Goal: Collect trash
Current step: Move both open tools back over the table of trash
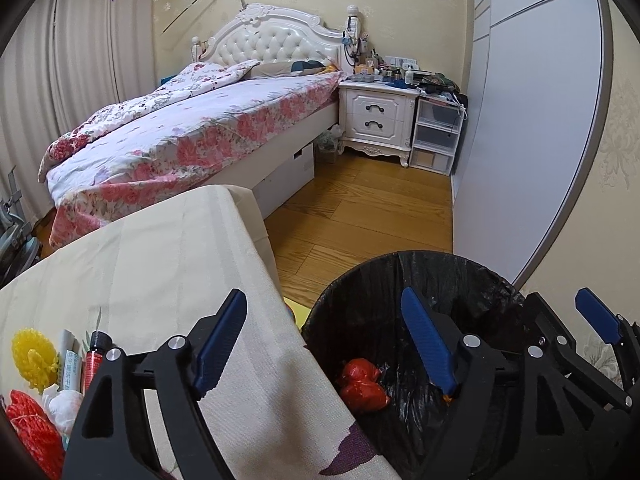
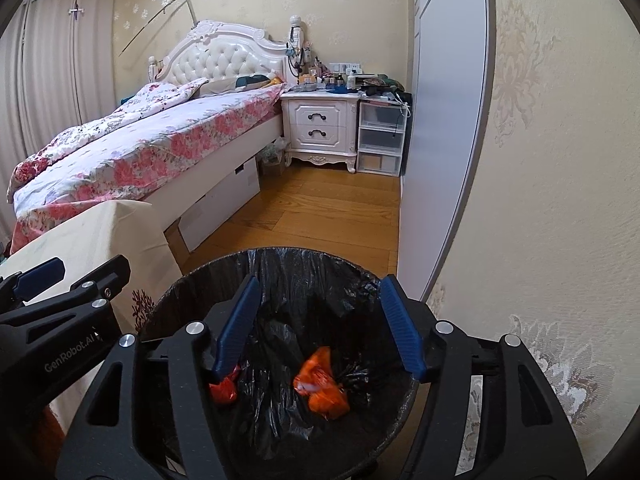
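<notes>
Left gripper (image 1: 324, 344) has its fingers spread wide, nothing between them; one finger sits over the cloth-covered table (image 1: 160, 248), the other over the black-lined bin (image 1: 360, 280). A red wrapper (image 1: 362, 386) lies in the bin, just inside that second finger. Right gripper (image 2: 320, 328) stands open and empty above the bin, an orange wrapper (image 2: 320, 384) lying down between its fingers.

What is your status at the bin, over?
Left gripper open, empty. Right gripper open over the bin. Two orange-red wrappers inside. More trash waits on the table. Nothing blocking.
</notes>
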`<state>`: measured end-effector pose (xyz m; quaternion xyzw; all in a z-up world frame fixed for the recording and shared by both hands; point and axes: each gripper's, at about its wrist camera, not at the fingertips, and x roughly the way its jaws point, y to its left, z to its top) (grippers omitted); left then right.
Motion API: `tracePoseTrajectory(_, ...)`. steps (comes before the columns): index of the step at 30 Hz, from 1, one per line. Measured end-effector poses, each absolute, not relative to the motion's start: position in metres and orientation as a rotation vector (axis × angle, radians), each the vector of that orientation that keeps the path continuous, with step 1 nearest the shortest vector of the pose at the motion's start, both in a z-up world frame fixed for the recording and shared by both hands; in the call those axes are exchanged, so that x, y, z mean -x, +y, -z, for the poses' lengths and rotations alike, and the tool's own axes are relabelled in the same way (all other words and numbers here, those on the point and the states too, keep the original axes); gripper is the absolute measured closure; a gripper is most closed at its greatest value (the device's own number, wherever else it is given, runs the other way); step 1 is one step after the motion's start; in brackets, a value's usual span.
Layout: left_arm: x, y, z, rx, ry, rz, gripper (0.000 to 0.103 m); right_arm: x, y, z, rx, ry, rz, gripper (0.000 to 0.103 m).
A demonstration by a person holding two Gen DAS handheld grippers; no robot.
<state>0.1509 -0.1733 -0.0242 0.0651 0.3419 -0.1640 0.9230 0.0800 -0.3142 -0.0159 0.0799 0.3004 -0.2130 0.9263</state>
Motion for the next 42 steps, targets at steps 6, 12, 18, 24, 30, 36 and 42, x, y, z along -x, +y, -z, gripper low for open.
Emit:
tracePoseTrajectory(6, -0.141, -0.154, 0.013, -0.114, 0.694, 0.317, 0.026, -0.071, -0.309, 0.007, -0.167, 0.601, 0.413, 0.036)
tracePoseTrajectory(12, -0.127, -0.126, 0.004, -0.108, 0.687, 0.276, 0.025, -0.062, -0.292, -0.001, -0.148, 0.61, 0.382, 0.028)
tracePoseTrajectory(18, -0.114, -0.087, 0.0, -0.086, 0.698, 0.216, 0.025, -0.053, -0.271, -0.006, -0.144, 0.614, 0.336, 0.028)
tracePoseTrajectory(24, -0.098, -0.045, -0.001, -0.065, 0.704, 0.143, 0.025, -0.043, -0.243, -0.01, -0.12, 0.622, 0.273, 0.028)
tracePoseTrajectory(30, -0.085, -0.007, 0.002, -0.053, 0.711, 0.062, 0.025, -0.036, -0.211, -0.012, -0.099, 0.632, 0.193, 0.028)
tracePoseTrajectory(36, -0.069, 0.03, 0.006, -0.028, 0.724, -0.003, 0.025, -0.027, -0.177, -0.014, -0.068, 0.641, 0.11, 0.028)
tracePoseTrajectory(42, -0.05, 0.057, 0.017, -0.02, 0.749, -0.048, 0.025, -0.019, -0.148, -0.01, -0.029, 0.66, 0.042, 0.028)
